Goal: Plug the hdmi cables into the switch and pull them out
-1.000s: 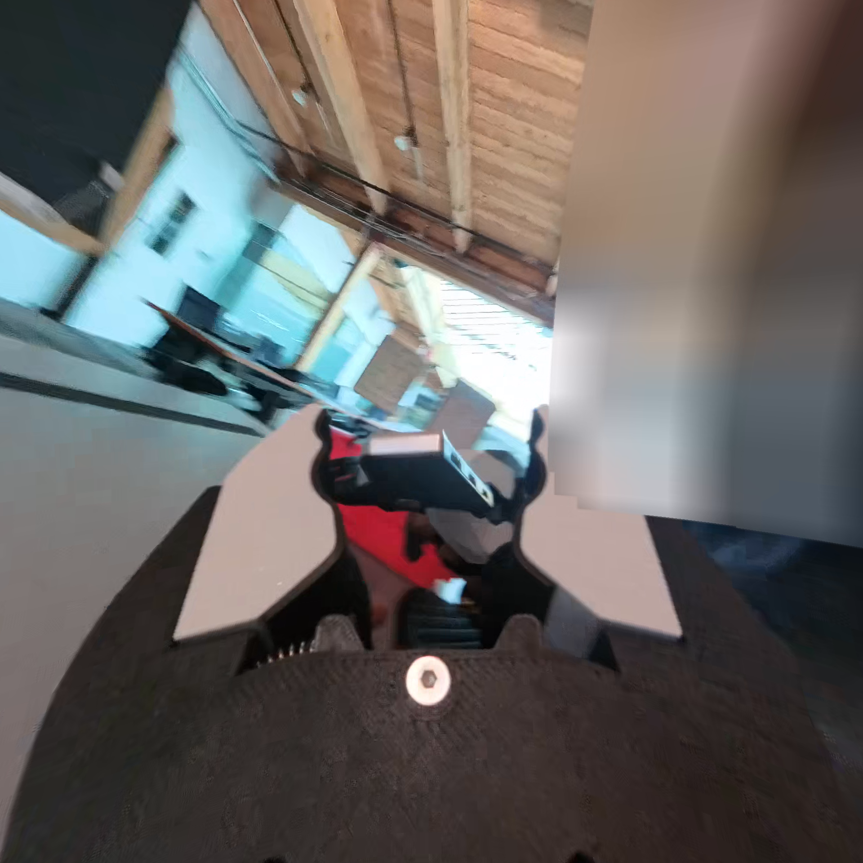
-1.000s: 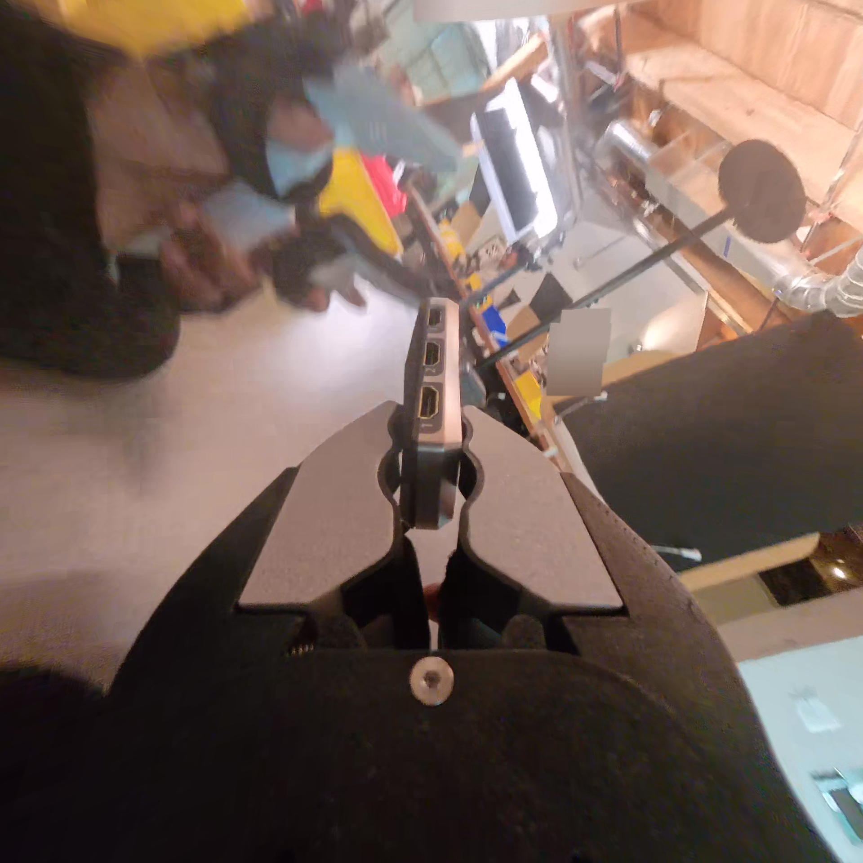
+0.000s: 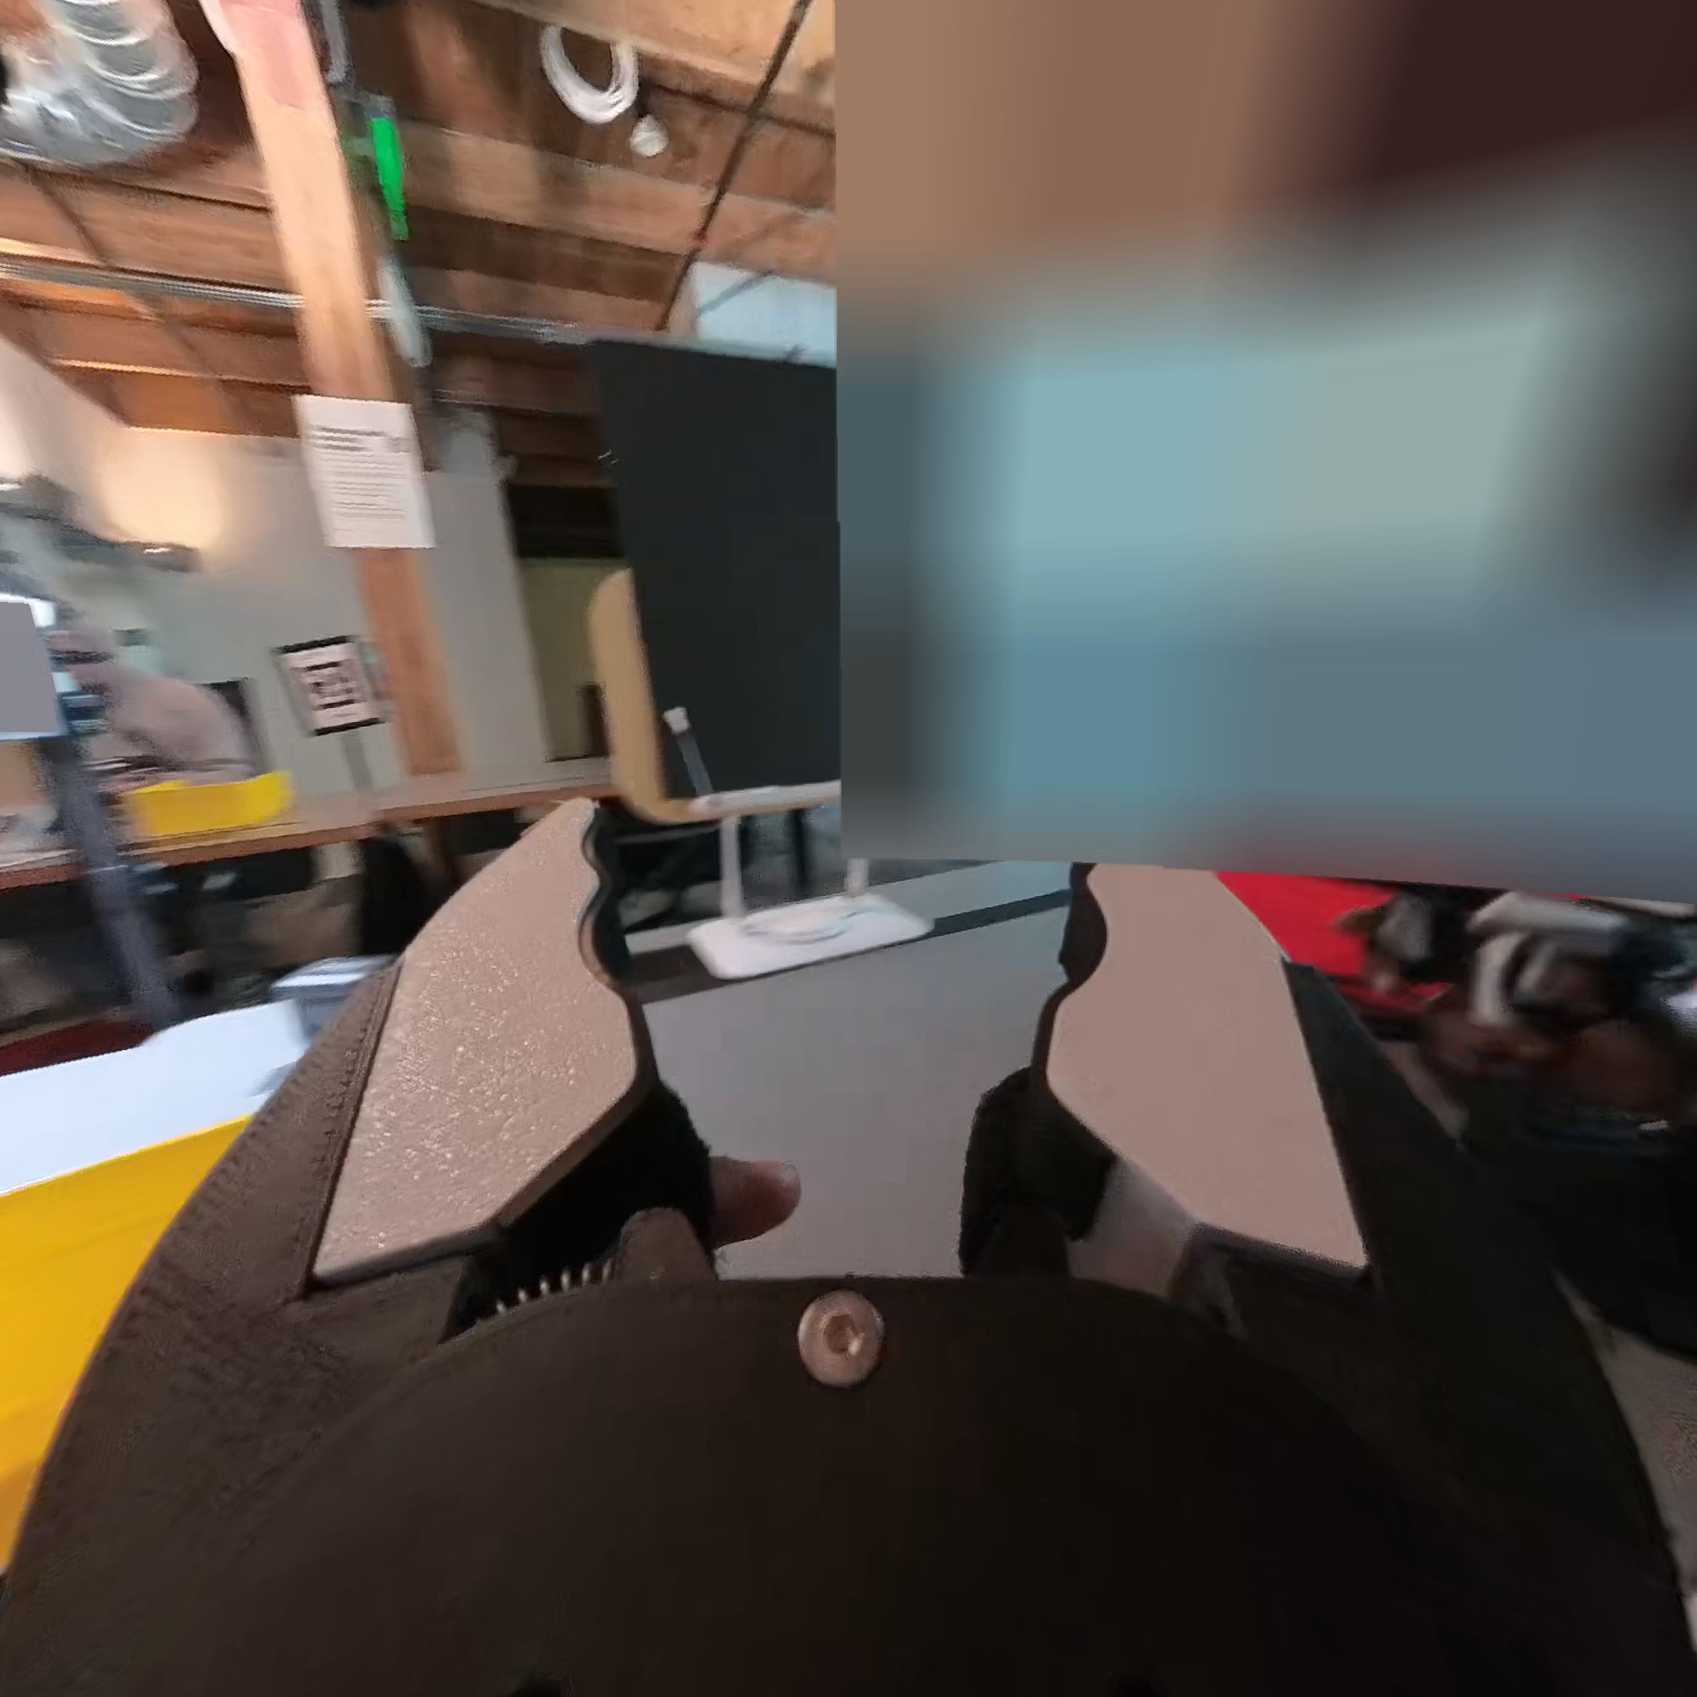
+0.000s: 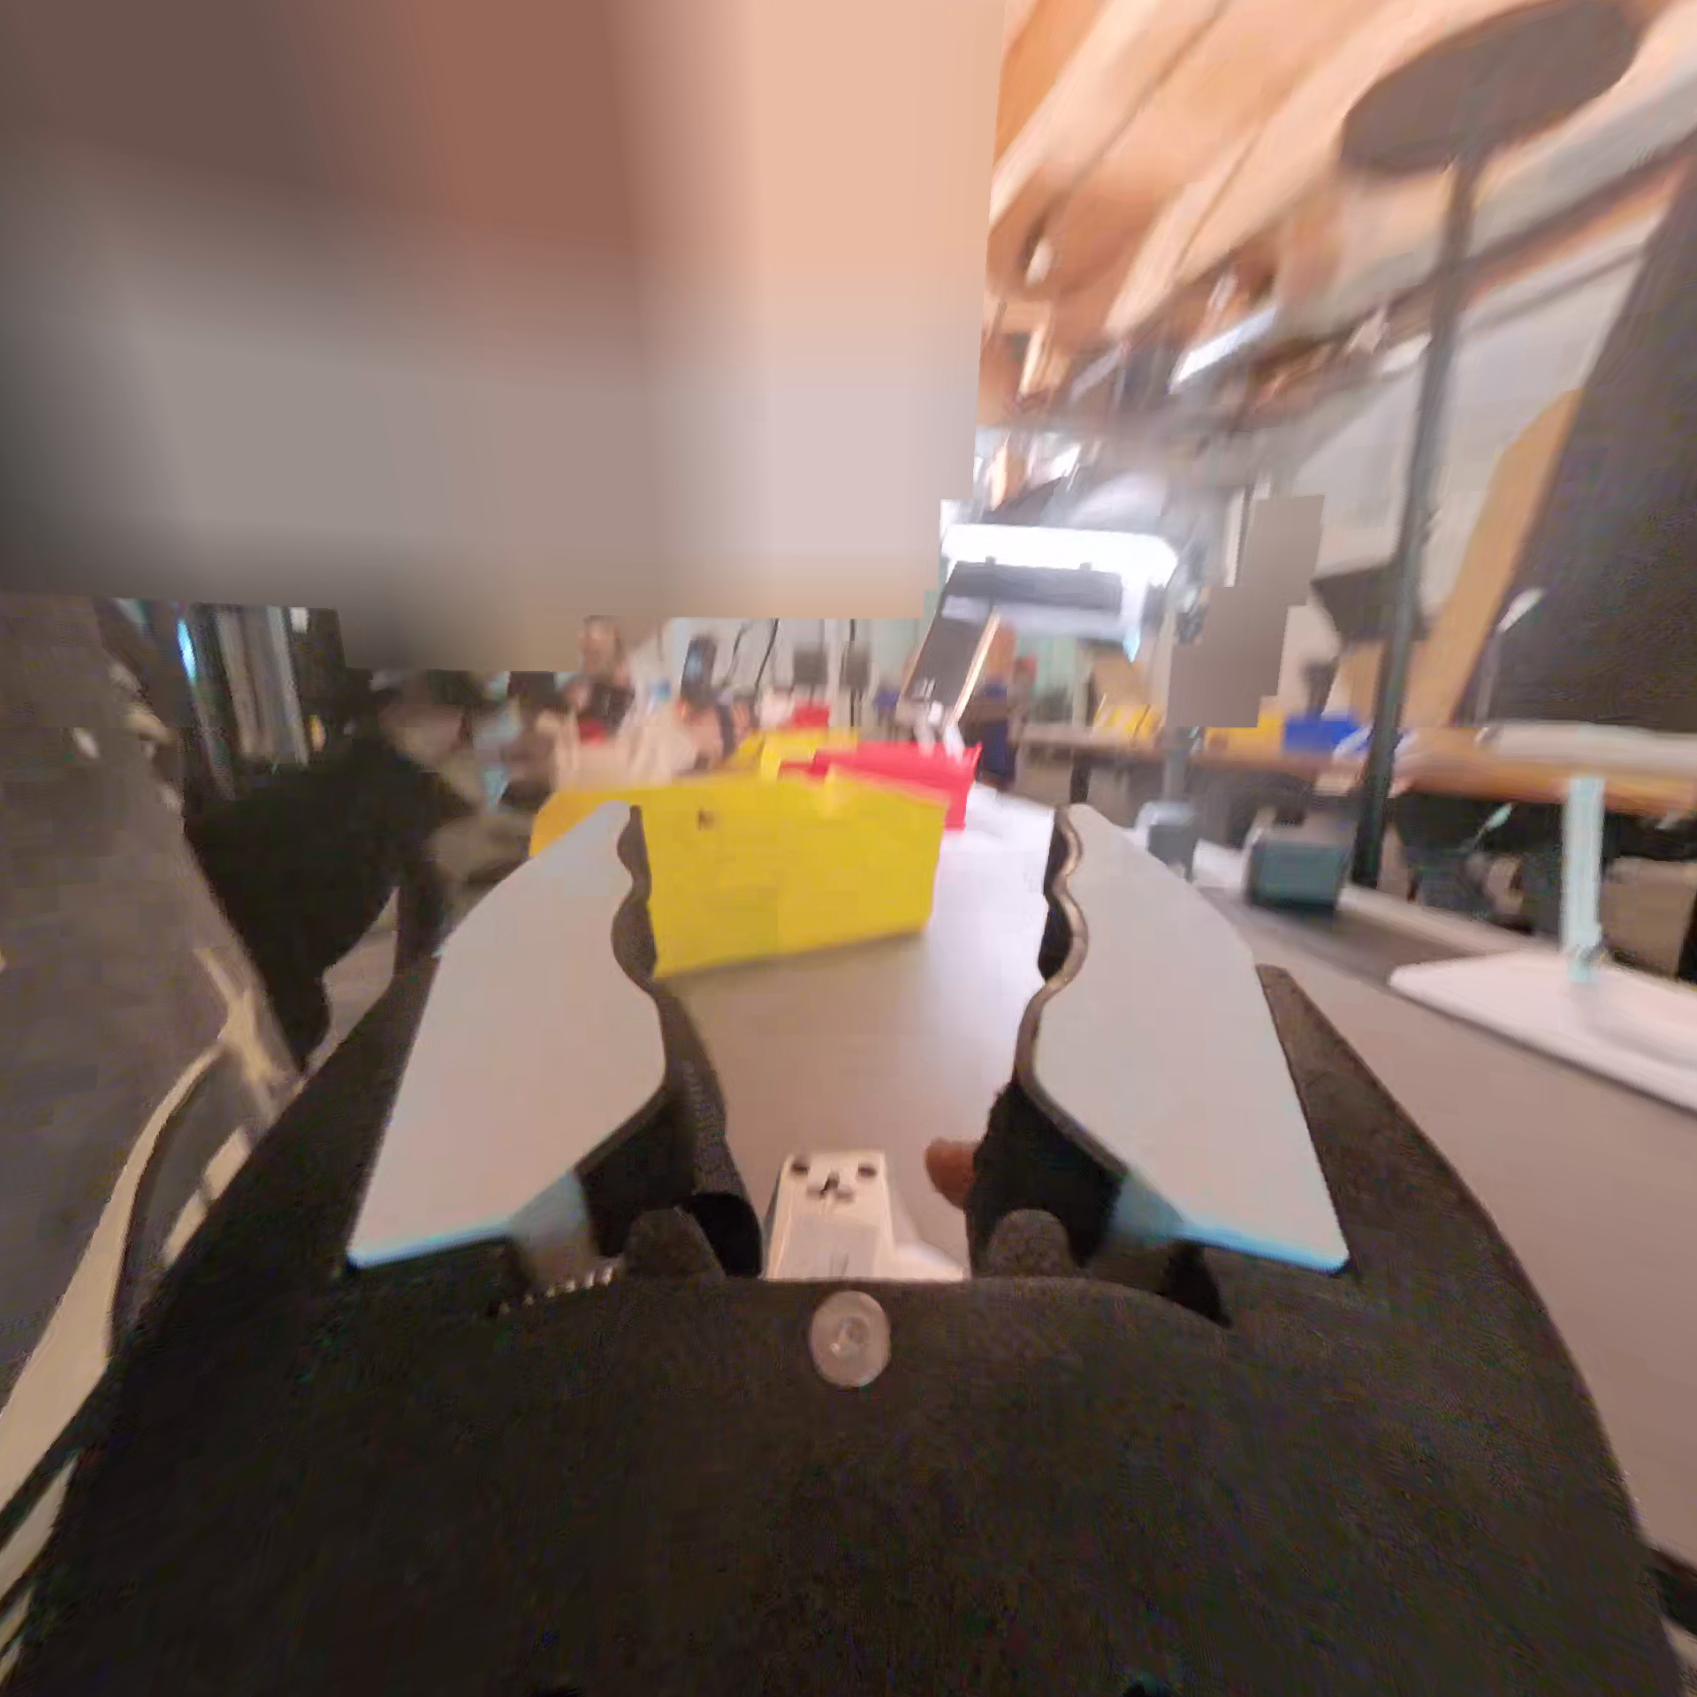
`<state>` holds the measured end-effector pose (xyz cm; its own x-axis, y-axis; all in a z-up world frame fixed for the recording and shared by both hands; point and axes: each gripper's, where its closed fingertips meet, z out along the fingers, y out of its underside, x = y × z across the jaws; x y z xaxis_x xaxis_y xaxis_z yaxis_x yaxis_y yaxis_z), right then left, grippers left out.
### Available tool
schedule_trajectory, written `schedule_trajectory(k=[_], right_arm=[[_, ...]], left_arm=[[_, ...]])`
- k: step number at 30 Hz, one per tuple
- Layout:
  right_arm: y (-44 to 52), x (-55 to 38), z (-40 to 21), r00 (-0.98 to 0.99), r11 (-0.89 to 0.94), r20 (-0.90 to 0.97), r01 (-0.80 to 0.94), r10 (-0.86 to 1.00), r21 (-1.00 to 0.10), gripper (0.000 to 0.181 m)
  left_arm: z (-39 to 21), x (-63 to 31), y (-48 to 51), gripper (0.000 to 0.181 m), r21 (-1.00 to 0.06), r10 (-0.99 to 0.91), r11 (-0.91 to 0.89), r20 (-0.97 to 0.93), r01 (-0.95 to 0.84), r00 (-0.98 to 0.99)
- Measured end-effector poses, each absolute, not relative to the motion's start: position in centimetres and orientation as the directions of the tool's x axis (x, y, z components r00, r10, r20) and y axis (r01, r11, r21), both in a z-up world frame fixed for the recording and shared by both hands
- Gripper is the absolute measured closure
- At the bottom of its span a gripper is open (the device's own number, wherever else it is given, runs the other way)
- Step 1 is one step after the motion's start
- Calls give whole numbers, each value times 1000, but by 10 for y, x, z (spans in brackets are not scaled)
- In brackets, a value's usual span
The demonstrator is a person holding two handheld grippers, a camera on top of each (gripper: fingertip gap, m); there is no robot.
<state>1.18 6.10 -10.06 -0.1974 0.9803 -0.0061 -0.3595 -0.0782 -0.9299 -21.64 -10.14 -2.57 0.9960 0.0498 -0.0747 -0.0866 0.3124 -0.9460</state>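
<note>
My left gripper (image 3: pixel 840 882) is open wide and empty over a grey table (image 3: pixel 826 1038). My right gripper (image 4: pixel 845 817) is also open wide and empty over the same grey table (image 4: pixel 826 1038). Neither view shows the HDMI switch or any HDMI cable clearly. A blurred grey object (image 3: pixel 1543 946) in front of something red sits at the right edge of the left wrist view; I cannot tell what it is. A small white object (image 4: pixel 826 1212) shows low between the right gripper's fingers, close to its base.
A yellow bin (image 4: pixel 790 872) with a red bin (image 4: pixel 900 771) behind it stands on the table ahead of the right gripper. A white lamp base (image 4: pixel 1543 1010) lies at the right; it also shows in the left wrist view (image 3: pixel 808 927). People sit at the back.
The right gripper was shut on the switch; now it is open and empty. The left gripper's jaws stand wider apart. Both views have swung from tilted to level over the table.
</note>
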Motion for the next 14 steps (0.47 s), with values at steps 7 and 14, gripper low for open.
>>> schedule_trajectory(k=[7,14], right_arm=[[79,27,-87,32,116,116,-530,993,-840,81],[80,29,-83,-27,25,49,-572,998,-820,81]], left_arm=[[-50,-299,-146,88,-967,380,-66,-251,-245,890],[-167,-320,-172,117,-645,116,-763,-211,-49,971]])
